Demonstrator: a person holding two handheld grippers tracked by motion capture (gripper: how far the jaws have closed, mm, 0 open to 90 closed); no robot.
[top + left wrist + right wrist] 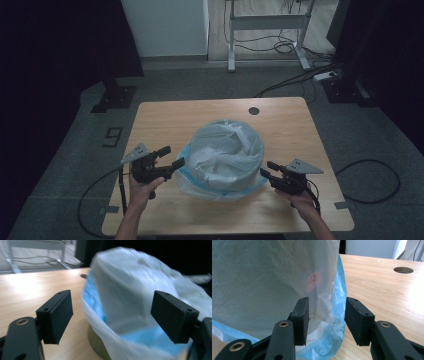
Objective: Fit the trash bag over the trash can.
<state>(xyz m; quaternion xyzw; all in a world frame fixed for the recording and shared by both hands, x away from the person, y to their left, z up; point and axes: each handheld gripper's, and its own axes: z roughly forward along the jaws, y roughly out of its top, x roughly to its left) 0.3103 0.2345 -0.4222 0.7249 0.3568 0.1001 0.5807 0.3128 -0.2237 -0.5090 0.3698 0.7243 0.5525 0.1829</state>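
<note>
Bag-covered bin (226,155): I see it standing near the middle of the wooden table (165,120), wrapped in white film with a blue bag edge at its base.
Left gripper (172,156): my jaws stand wide apart, just beside the bin's left flank, clamping nothing.
Right gripper (267,168): my jaws are parted at the bag's lower right edge; I cannot tell whether they pinch the blue plastic (338,315).
Hands: I hold one gripper in each.
</note>
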